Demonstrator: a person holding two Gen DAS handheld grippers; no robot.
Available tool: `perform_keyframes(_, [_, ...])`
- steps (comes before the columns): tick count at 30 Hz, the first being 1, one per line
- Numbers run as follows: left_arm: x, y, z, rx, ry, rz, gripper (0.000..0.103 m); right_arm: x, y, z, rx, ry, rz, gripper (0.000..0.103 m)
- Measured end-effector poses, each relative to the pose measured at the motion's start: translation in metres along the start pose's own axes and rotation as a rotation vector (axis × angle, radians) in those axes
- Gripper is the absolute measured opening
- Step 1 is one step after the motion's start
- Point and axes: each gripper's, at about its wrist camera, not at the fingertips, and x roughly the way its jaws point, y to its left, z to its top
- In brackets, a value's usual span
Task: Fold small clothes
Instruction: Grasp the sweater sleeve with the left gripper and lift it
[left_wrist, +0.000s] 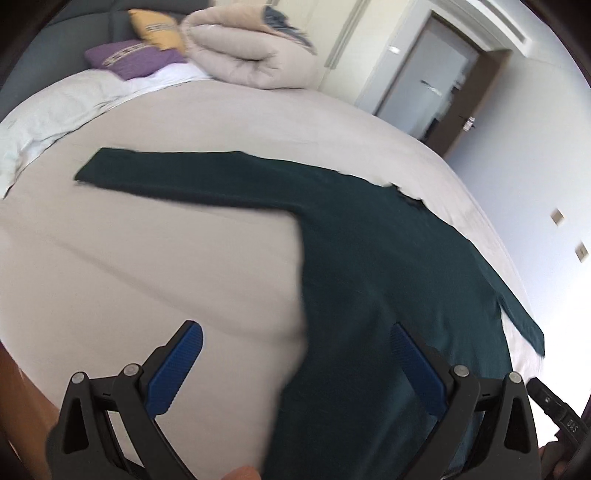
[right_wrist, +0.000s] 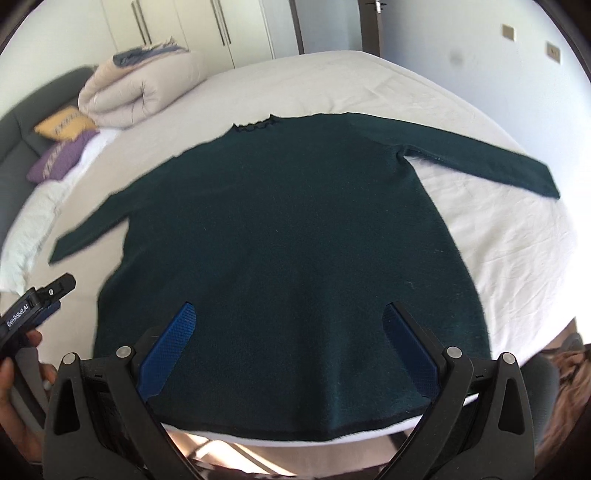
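Observation:
A dark green long-sleeved sweater (right_wrist: 295, 229) lies flat on the bed, both sleeves spread out, neck at the far side, hem at the near edge. It also shows in the left wrist view (left_wrist: 388, 277), with one sleeve reaching left. My right gripper (right_wrist: 290, 317) is open above the hem area and holds nothing. My left gripper (left_wrist: 295, 339) is open above the sweater's left side edge, empty. The left gripper also shows at the left edge of the right wrist view (right_wrist: 55, 291).
The bed (right_wrist: 498, 240) has a light sheet. A rolled beige duvet (right_wrist: 140, 88) and purple (right_wrist: 59, 158) and yellow (right_wrist: 62, 127) pillows lie at the head end. Wardrobe doors and a door stand behind.

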Motion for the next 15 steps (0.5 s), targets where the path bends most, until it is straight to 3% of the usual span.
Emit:
perform_keyframes(1, [0.007, 0.016, 0.009, -0.028, 0.055, 0.029, 0.103, 0.002, -0.002, 0.003, 0.024, -0.004, 0.015, 0.103])
perform_keyframes(3, [0.015, 0.051, 0.025, -0.138, 0.078, 0.001, 0.103, 0.006, -0.004, 0.010, 0.055, -0.004, 0.036, 0.103])
perform_keyframes(7, [0.015, 0.127, 0.059, -0.357, -0.018, -0.028, 0.103, 0.013, 0.003, 0.018, 0.025, -0.008, 0.034, 0.103])
perform_keyframes(10, [0.020, 0.183, 0.084, -0.530, -0.095, -0.101, 0.103, 0.019, 0.009, 0.024, -0.006, -0.013, 0.031, 0.103])
perform_keyframes(13, [0.030, 0.226, 0.106, -0.633, -0.149, -0.091, 0.102, 0.028, 0.014, 0.030, -0.006, -0.005, 0.044, 0.103])
perform_keyframes(15, [0.042, 0.244, 0.112, -0.686, -0.145, -0.098, 0.096, 0.036, 0.018, 0.033, -0.003, 0.004, 0.047, 0.103])
